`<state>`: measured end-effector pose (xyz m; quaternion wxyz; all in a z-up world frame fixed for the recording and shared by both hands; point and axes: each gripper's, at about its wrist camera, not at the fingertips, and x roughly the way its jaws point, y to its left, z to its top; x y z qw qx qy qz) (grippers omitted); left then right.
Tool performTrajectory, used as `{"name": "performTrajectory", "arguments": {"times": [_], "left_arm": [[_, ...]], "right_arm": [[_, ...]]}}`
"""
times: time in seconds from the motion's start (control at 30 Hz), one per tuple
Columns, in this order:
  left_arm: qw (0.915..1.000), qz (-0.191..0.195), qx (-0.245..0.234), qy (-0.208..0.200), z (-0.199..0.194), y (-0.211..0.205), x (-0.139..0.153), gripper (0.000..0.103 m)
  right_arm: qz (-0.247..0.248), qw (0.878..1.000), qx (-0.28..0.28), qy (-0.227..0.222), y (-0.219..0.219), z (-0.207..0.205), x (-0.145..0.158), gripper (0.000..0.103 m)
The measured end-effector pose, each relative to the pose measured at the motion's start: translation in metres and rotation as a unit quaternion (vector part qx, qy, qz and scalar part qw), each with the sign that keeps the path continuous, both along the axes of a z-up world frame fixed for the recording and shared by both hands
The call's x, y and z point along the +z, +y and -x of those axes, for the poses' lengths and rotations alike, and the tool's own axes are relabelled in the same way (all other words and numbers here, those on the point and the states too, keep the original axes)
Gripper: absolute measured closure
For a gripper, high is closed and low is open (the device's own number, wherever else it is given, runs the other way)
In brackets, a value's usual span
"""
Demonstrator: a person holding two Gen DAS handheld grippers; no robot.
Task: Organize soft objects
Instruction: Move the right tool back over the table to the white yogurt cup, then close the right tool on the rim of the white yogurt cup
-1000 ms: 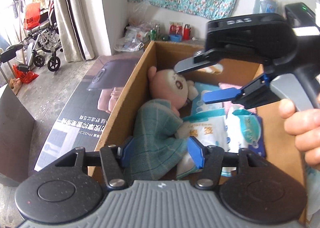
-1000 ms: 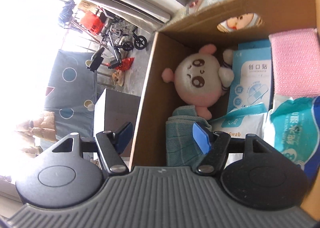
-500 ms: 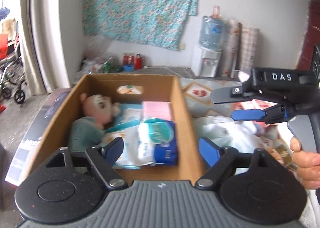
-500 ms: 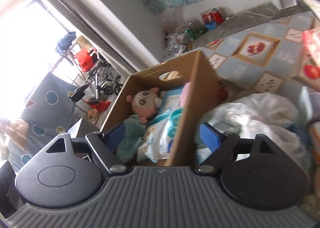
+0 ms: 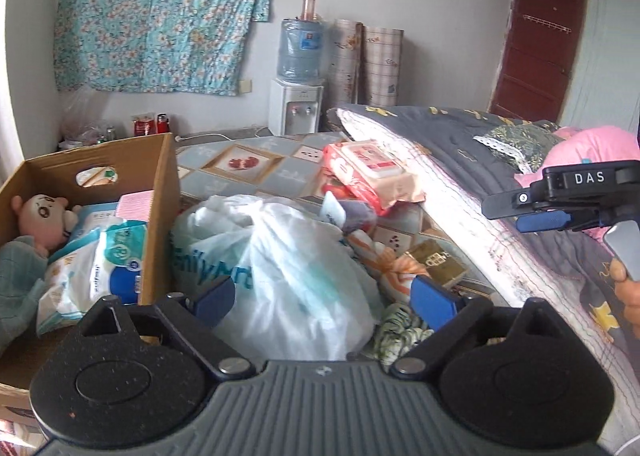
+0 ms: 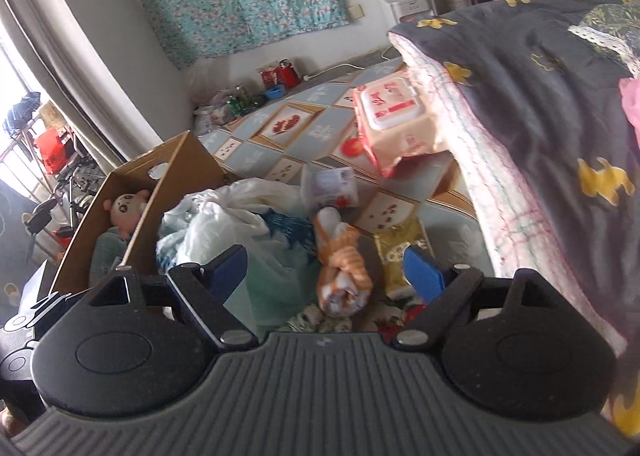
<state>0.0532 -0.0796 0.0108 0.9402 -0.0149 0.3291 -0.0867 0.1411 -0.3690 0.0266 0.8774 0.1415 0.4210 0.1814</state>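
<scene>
Lived-in home bedroom: bed with star-print quilt (image 5: pixel 472 143), floral cloth (image 5: pixel 160 11) hung on wall, water dispenser (image 5: pixel 296 103), rolled mats (image 5: pixel 364 63), brown door (image 5: pixel 536 43).

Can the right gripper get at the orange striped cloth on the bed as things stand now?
Probably yes. The right gripper holds nothing, and the orange striped cloth lies uncovered just ahead of it. The white plastic bag sits beside it, not over it.

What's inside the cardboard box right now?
In the cardboard box: a pink plush doll at the far end, a teal cloth, a pink pack and white-and-blue tissue packs. Whatever lies beneath them, and the box floor, is covered.
</scene>
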Motion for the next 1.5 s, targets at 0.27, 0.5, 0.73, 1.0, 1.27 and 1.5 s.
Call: {"name": "performTrajectory", "arguments": {"times": [0.27, 0.5, 0.73, 1.0, 1.27, 1.5], "left_arm": [[0.9995, -0.014, -0.027, -0.004, -0.02, -0.044, -0.021, 0.007], [0.9993, -0.028, -0.002, -0.026, -0.044, -0.046, -0.019, 0.008], [0.9977, -0.026, 0.059, -0.022, -0.06, -0.017, -0.018, 0.009], [0.9936, -0.021, 0.111, -0.002, -0.077, 0.015, -0.018, 0.018], [0.9923, -0.026, 0.121, -0.002, -0.081, 0.024, -0.019, 0.022], [0.9926, -0.015, 0.12, -0.008, -0.081, 0.026, -0.015, 0.022]], "right_arm": [[0.016, 1.0, 0.01, 0.009, -0.012, 0.001, -0.009, 0.018], [-0.002, 0.999, 0.05, 0.014, 0.013, -0.04, -0.007, 0.018], [-0.02, 0.995, 0.087, 0.034, 0.061, -0.123, -0.027, 0.018], [0.027, 0.994, 0.087, 0.066, 0.109, -0.208, -0.081, 0.019], [0.013, 0.99, 0.073, 0.122, 0.11, -0.229, -0.119, 0.035], [-0.086, 0.983, 0.038, 0.158, 0.072, -0.233, -0.131, 0.036]]}}
